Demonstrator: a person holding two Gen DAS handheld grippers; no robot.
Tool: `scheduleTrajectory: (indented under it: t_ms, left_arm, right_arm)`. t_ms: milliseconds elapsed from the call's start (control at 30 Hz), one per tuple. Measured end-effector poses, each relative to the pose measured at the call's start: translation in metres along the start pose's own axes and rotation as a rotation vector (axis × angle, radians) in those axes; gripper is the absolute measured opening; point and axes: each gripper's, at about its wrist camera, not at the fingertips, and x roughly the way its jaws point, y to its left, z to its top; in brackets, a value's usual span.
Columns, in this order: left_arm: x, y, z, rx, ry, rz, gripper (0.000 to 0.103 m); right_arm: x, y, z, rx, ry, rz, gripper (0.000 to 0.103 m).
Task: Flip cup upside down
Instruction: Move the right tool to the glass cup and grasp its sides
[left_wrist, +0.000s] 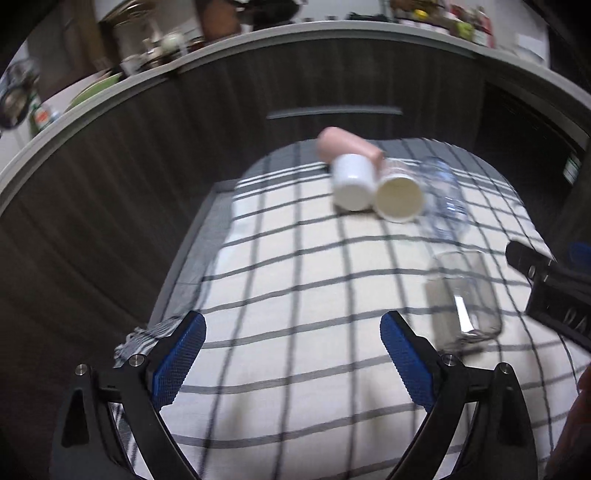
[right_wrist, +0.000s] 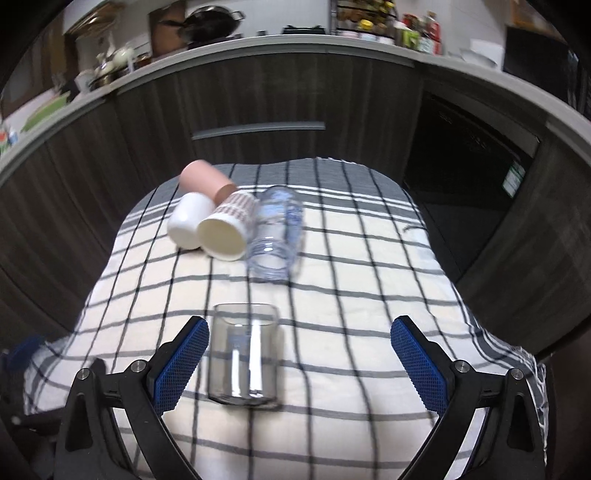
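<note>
Two open grippers, left gripper (left_wrist: 293, 360), right gripper (right_wrist: 300, 363), blurred clear glass (right_wrist: 242, 354) upright.

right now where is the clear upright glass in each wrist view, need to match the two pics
Left wrist view: the clear glass stands at the lower right, just beyond the left gripper, whose jaws are open.
Right wrist view: the clear glass is low and left of centre, beside the left finger of the right gripper, which is open and not gripping it.
Shared landmark: the cream paper cup lying on its side, mouth toward the cameras.
</note>
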Motion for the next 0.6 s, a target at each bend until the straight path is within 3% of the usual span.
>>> scheduleTrajectory:
  t_ms: [167,367,600]
  left_arm:
    - [0.015,0.031,-0.011,-0.087,0.021,0.028,0.097]
    - [0.029,0.047,-0.021,-0.163,0.040,-0.006,0.097]
    - [0.040,0.050,-0.024,-0.187,0.056,-0.020,0.097]
  right_arm:
    - [0.017,0.028,-0.012,-0.019,0.020,-0.011,0.100]
    - [0.040,0.046,-0.032,-0.036,0.059,-0.049,0.099]
    - [0.055,0.054,-0.049,-0.062,0.112,-0.082,0.088]
